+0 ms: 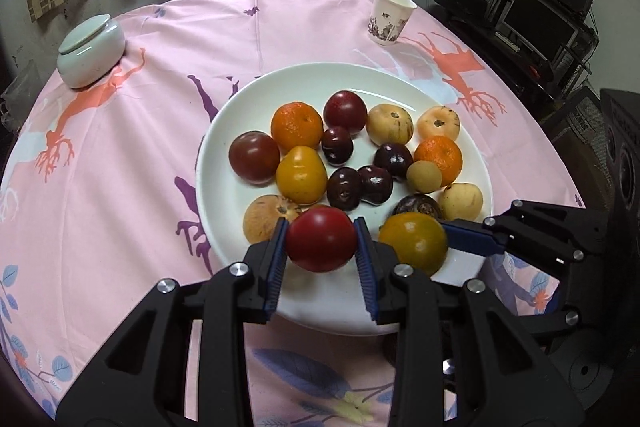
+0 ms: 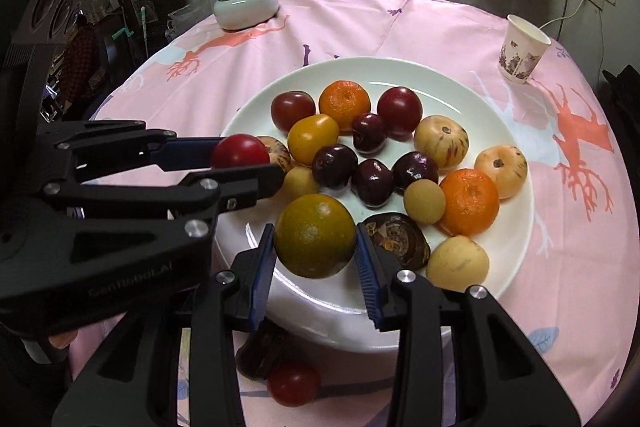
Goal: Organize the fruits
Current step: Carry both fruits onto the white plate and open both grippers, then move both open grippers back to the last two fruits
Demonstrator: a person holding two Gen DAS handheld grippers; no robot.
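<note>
A white plate [image 1: 224, 163] on the pink tablecloth holds several fruits: oranges, dark plums, tomatoes and pale yellow fruits. My left gripper [image 1: 321, 247] is shut on a red tomato [image 1: 320, 243] above the plate's near edge. It also shows in the right wrist view [image 2: 240, 159] with the tomato [image 2: 239, 150]. My right gripper [image 2: 316, 251] is shut on a green-orange citrus fruit [image 2: 314, 235], held over the plate's [image 2: 516, 227] near side, just right of the left gripper. That fruit shows in the left wrist view [image 1: 414, 241].
A red tomato [image 2: 294, 383] and a dark fruit [image 2: 262, 353] lie on the cloth in front of the plate. A lidded ceramic jar [image 1: 90, 53] stands far left, a paper cup [image 1: 390, 17] far right. Shelves with electronics [image 1: 536, 23] stand beyond the table.
</note>
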